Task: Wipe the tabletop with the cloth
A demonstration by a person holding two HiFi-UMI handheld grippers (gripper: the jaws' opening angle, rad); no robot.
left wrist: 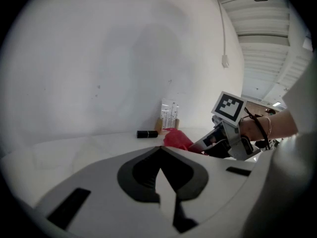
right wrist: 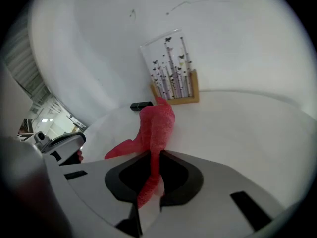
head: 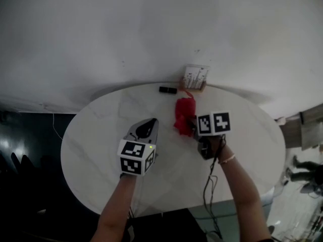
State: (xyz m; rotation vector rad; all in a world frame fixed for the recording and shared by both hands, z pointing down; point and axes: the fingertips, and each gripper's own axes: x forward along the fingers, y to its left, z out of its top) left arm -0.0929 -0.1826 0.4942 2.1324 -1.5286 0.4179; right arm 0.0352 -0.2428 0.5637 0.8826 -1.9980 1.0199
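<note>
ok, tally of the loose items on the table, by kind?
red cloth: 1
black tube: 1
clear stand on a wooden base: 1
Total: 3

left hand-held gripper: grey | marker cube: black-white | right wrist: bracelet
</note>
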